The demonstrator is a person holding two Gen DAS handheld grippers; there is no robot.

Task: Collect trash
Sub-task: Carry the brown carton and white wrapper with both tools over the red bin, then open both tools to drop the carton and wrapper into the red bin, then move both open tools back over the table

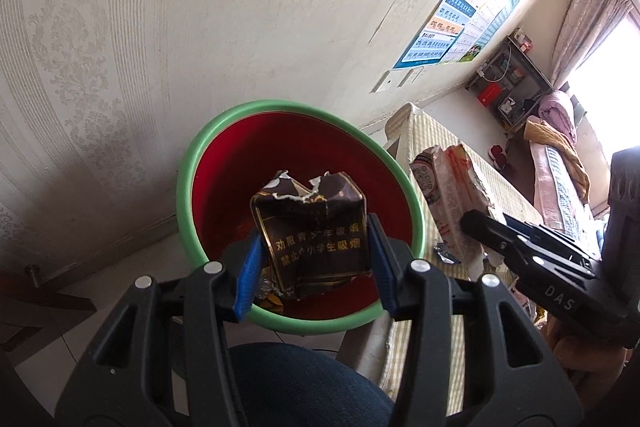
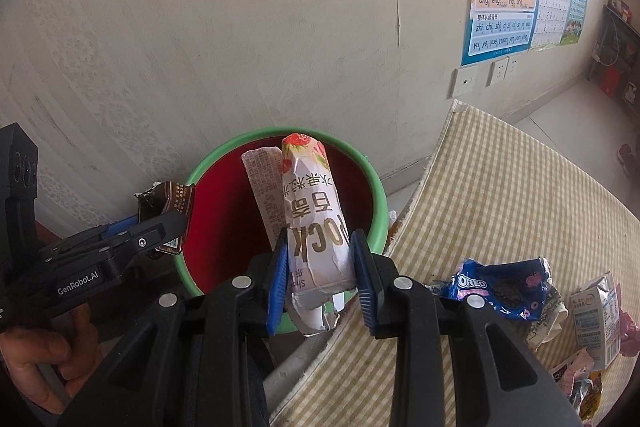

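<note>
Now both grippers hang over the red plastic bin with a green rim [image 1: 412, 203], which stands on the floor against the wallpapered wall, beside the end of the checked yellow mattress [image 2: 520, 195]. The left gripper [image 1: 314, 259] is clamped on a crushed dark brown cigarette packet with gold lettering [image 1: 316, 231], its blue pads pressing both sides. The right gripper [image 2: 320, 271] pinches a white snack wrapper printed with strawberries [image 2: 312, 203] near its lower end, the rest standing up over the bin's mouth.

The step in hand is the drop. Next, each pair of jaws needs to part while well inside the rim; the tall wrapper may tip outward, so it probably needs lowering first. More litter waits on the mattress, toward its near right corner: a blue Oreo wrapper [image 2: 504, 287] and a small white carton [image 2: 596, 315].
</note>
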